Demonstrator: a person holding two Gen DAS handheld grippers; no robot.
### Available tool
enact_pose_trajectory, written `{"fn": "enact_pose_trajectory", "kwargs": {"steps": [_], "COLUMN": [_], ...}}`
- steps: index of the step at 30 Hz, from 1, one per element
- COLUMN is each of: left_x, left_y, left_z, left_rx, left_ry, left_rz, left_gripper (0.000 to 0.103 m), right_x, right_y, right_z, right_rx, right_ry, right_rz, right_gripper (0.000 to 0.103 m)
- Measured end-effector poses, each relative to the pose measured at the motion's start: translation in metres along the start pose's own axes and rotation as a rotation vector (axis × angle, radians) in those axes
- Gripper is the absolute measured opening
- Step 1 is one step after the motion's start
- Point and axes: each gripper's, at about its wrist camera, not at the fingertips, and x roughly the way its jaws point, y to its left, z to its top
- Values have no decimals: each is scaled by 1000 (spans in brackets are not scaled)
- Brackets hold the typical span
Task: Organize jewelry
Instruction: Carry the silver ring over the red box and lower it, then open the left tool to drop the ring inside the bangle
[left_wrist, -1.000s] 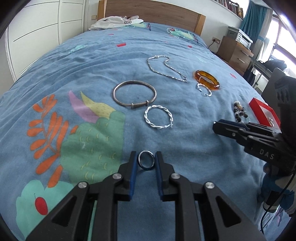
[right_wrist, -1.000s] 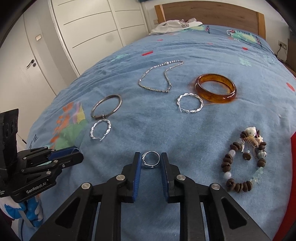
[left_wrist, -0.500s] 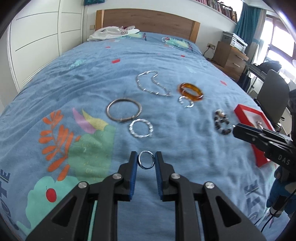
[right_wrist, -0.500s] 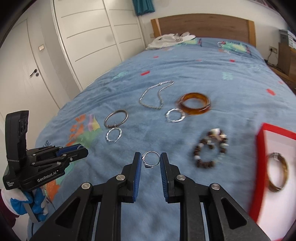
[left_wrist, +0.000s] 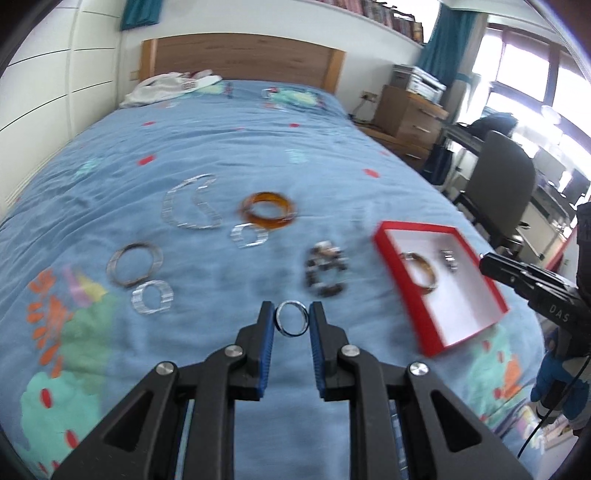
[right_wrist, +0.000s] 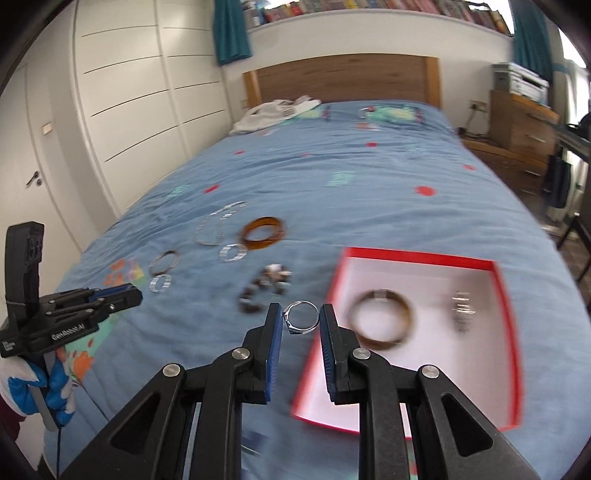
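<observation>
My left gripper is shut on a dark metal ring and holds it above the blue bedspread. My right gripper is shut on a thin silver ring, held by the near left edge of the red box. The box, also in the left wrist view, holds a brown bangle and a silver piece. On the bed lie a bead bracelet, an amber bangle, a silver chain and silver bangles.
The bed's wooden headboard is at the back with white clothing in front of it. A wooden dresser and an office chair stand to the right. White wardrobe doors line the left.
Both grippers rose and swung right while holding their rings. The red box has come fully into both views; the loose jewellery now sits farther away and to the left.
</observation>
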Motion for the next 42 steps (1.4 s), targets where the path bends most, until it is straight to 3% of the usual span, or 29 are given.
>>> {"fn": "enact_pose_trajectory", "kwargs": {"steps": [10,20,33,42], "left_x": [41,107,181,208], "left_y": [-92,-154,-170,-171], "left_z": [21,46,56,49], "left_rx": [94,176,228,274], "left_ry": [37,97,197,228], "left_rz": [-112,-148,-144,-147], "left_gripper": [18,18,18,18], "right_x": [-27,5,79,116], "right_y": [-73,-113,-147,-165], "right_z": [-8,-7,28,26], "right_rx": [47,69,57,88], "right_ry": [9,66,166,256], "right_rz": [-91,-108,-72,-76], "right_gripper": [20,20,20,21]}}
